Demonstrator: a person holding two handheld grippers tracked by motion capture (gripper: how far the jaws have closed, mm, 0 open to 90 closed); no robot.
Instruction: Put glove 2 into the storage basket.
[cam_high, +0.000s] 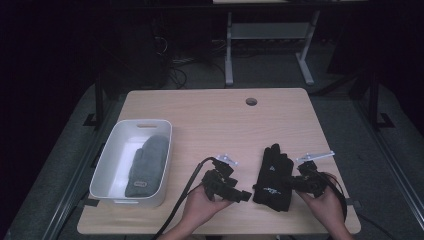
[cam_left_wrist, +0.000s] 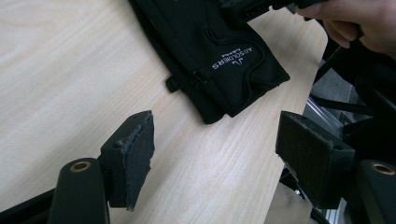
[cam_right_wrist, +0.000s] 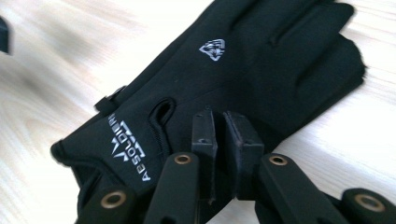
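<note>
Two grippers low in our frame, right gripper (cam_right_wrist: 223, 140) clenched on the black glove's (cam_right_wrist: 243, 70) edge, left gripper (cam_left_wrist: 217, 149) spread wide, grasping nothing, above the table (cam_left_wrist: 56, 84).

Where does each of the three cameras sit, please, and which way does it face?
High view: above the person's side, facing forward and down on the pale wooden table; both hands show.
Left gripper view: on the left gripper, along its open fingers toward the black fabric glove.
Right gripper view: on the right gripper, its fingers shut at the glove's edge.
All three share the glove.
</note>
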